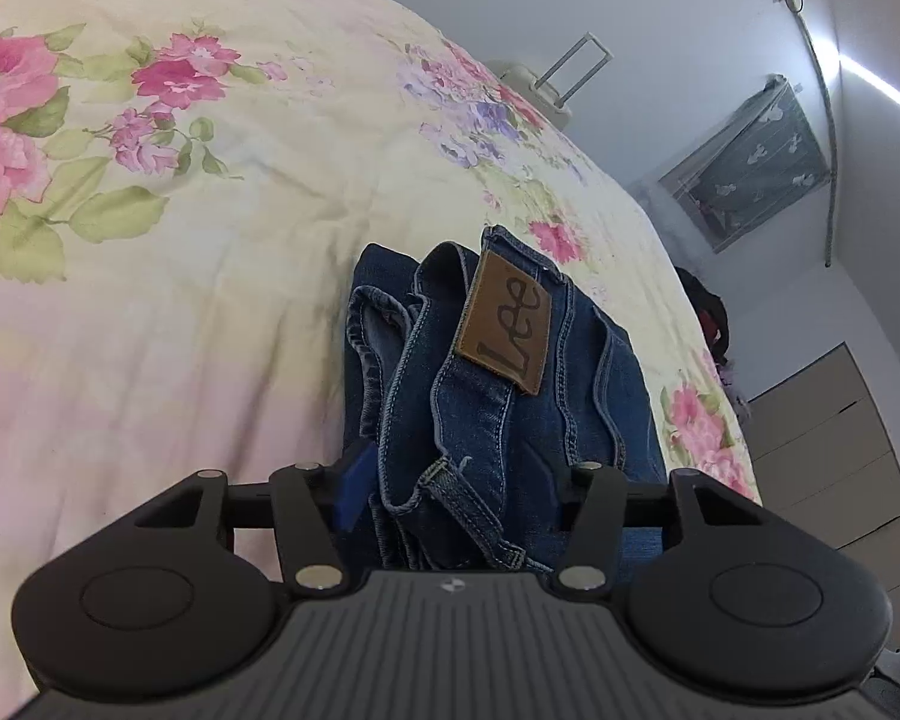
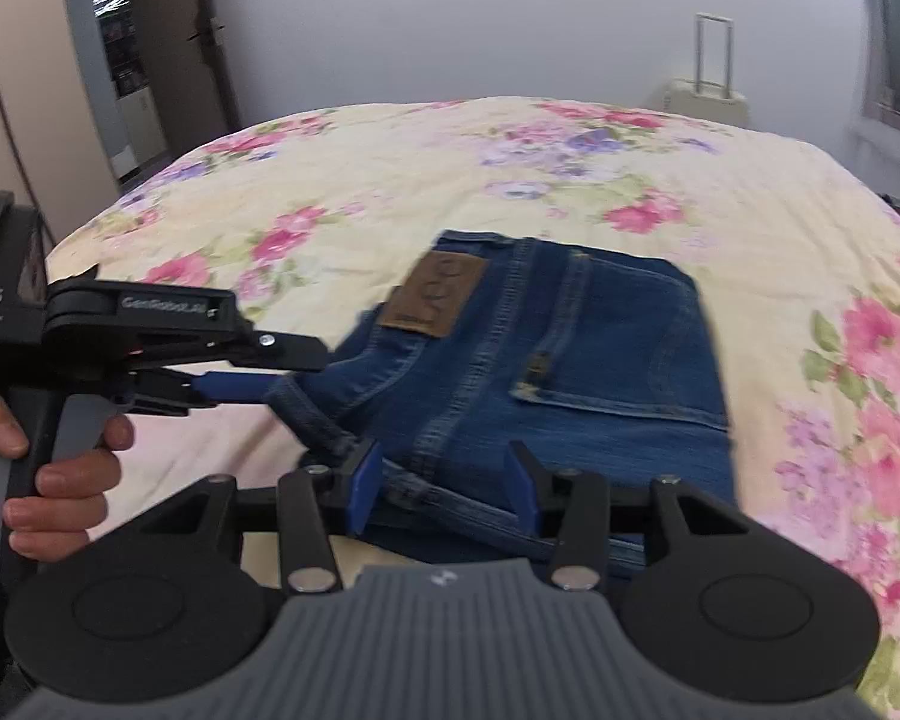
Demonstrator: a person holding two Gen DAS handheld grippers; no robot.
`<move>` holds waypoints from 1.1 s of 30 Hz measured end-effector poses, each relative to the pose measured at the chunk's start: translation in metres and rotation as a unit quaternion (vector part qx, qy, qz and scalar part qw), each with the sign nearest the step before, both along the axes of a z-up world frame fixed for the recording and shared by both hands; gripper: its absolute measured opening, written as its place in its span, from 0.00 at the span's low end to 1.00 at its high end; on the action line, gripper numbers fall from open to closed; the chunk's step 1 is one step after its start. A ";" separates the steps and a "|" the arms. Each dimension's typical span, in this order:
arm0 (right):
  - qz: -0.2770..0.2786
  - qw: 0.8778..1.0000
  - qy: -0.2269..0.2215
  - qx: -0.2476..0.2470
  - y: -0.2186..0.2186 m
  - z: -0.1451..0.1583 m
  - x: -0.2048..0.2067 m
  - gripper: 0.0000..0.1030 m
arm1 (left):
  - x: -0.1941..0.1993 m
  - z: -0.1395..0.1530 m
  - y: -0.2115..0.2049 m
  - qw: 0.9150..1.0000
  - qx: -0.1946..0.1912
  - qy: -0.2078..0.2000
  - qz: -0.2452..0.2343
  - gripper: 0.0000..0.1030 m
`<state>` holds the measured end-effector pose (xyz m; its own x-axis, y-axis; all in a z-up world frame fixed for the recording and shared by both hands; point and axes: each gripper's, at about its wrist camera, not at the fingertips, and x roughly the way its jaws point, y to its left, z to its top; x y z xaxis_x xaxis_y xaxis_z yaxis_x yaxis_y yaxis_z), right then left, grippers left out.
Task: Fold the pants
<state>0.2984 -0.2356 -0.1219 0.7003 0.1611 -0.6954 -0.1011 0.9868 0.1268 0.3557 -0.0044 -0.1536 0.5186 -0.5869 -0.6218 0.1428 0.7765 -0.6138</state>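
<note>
Folded Lee jeans (image 1: 498,372) are bunched on floral bedspread (image 1: 180,240). Waistband is clamped in left gripper (image 1: 450,480); brown "Lee" patch (image 1: 504,330) sits just ahead of jaws. Right gripper (image 2: 444,480) is spread wide, denim edge between jaws.

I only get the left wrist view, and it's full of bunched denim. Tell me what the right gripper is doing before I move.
Observer: The right gripper is open, straddling the near folded edge of the jeans.
Operator: Report how the rest lies.
Observer: Flat on the bedspread, with the back pocket facing up.
Operator: Now describe my gripper from outside.
Observer: The left gripper comes in from the side and touches the jeans at the waist; its grip isn't clear.
</note>
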 end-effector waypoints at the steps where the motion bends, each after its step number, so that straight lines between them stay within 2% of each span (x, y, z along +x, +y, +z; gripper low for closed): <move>1: -0.019 1.000 0.001 -0.003 -0.013 -0.001 -0.003 0.40 | -0.002 0.001 -0.002 1.000 0.006 -0.005 0.001 0.36; 2: -0.041 0.999 0.004 -0.006 -0.029 -0.003 -0.006 0.40 | -0.005 0.005 -0.003 1.000 0.014 -0.015 -0.004 0.16; 3: -0.057 0.998 0.005 -0.007 -0.041 -0.005 -0.010 0.37 | -0.008 0.010 -0.004 0.999 0.020 -0.026 -0.013 0.13; 4: -0.076 0.997 0.006 -0.006 -0.056 -0.007 -0.013 0.29 | -0.013 0.015 -0.005 0.999 0.027 -0.041 -0.018 0.13; 7: -0.125 0.992 0.004 0.010 -0.095 -0.013 -0.024 0.19 | -0.024 0.019 -0.012 0.995 0.072 -0.062 -0.021 0.11; 10: -0.154 0.987 0.000 0.040 -0.119 -0.023 -0.028 0.10 | -0.020 0.000 -0.015 0.993 0.109 -0.034 -0.015 0.10; 12: -0.150 0.987 -0.004 0.061 -0.124 -0.031 -0.025 0.10 | -0.017 -0.010 -0.017 0.992 0.126 -0.019 -0.014 0.10; 17: -0.112 0.992 0.025 0.048 -0.110 -0.070 -0.014 0.10 | -0.017 -0.021 -0.028 0.986 0.167 -0.015 -0.021 0.10; 20: -0.107 0.991 0.058 0.052 -0.113 -0.096 -0.011 0.10 | -0.017 -0.024 -0.031 0.985 0.173 -0.011 -0.020 0.11; 24: -0.116 0.988 0.086 0.052 -0.119 -0.103 -0.015 0.08 | -0.019 -0.024 -0.033 0.983 0.180 -0.012 -0.017 0.12; 26: -0.122 0.985 0.096 0.077 -0.127 -0.106 -0.015 0.06 | -0.020 -0.023 -0.033 0.984 0.180 -0.015 -0.014 0.13; 28: -0.129 0.983 0.090 0.090 -0.131 -0.103 -0.017 0.06 | -0.021 -0.020 -0.031 0.983 0.184 -0.016 -0.010 0.20; 30: -0.132 0.983 0.077 0.096 -0.131 -0.096 -0.022 0.06 | -0.024 -0.014 -0.024 0.983 0.183 -0.018 0.001 0.32; 33: -0.148 0.982 0.050 0.103 -0.134 -0.081 -0.032 0.07 | -0.027 0.003 -0.010 0.986 0.161 -0.028 0.017 0.36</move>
<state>0.2662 -0.3695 -0.2029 0.6677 0.1048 -0.7370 0.2092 0.9237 0.3209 0.3284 -0.0146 -0.1508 0.5724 -0.3454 -0.7437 0.1404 0.9349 -0.3261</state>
